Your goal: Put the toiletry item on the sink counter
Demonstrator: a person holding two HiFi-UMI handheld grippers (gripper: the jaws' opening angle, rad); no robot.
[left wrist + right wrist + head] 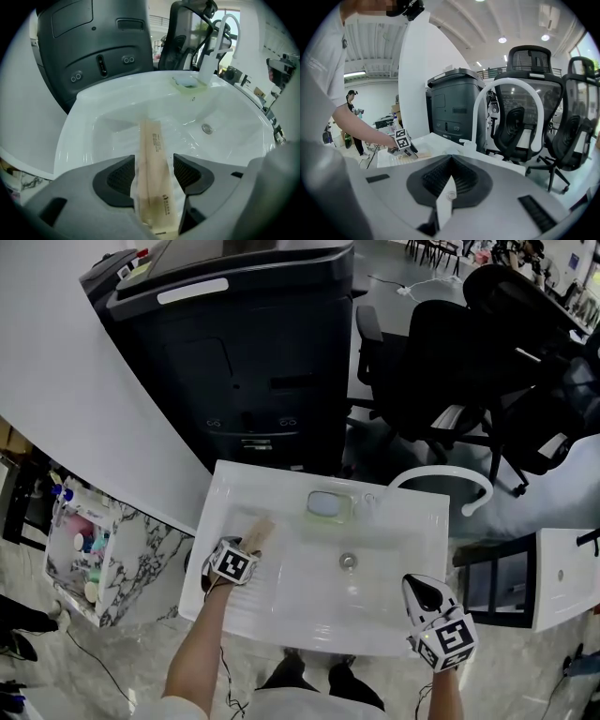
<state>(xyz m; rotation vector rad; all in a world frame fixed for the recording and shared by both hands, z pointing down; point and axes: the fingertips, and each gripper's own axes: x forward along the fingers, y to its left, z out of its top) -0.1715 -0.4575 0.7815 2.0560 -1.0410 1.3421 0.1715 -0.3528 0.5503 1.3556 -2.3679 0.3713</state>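
Release step, likely: long tan plastic-wrapped toiletry packet (152, 173) lies on white ceramic sink (412, 512) at 10 o'clock of metal drain (348, 561), between left gripper's (244, 549) parted, non-pressing jaws; right gripper (451, 161) closed, empty; next, withdraw left straight back.

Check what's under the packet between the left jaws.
The packet lies on the bare white sink; nothing else shows beneath it. The left gripper, jaws apart around the packet, covers its near end, so that part can't be checked.
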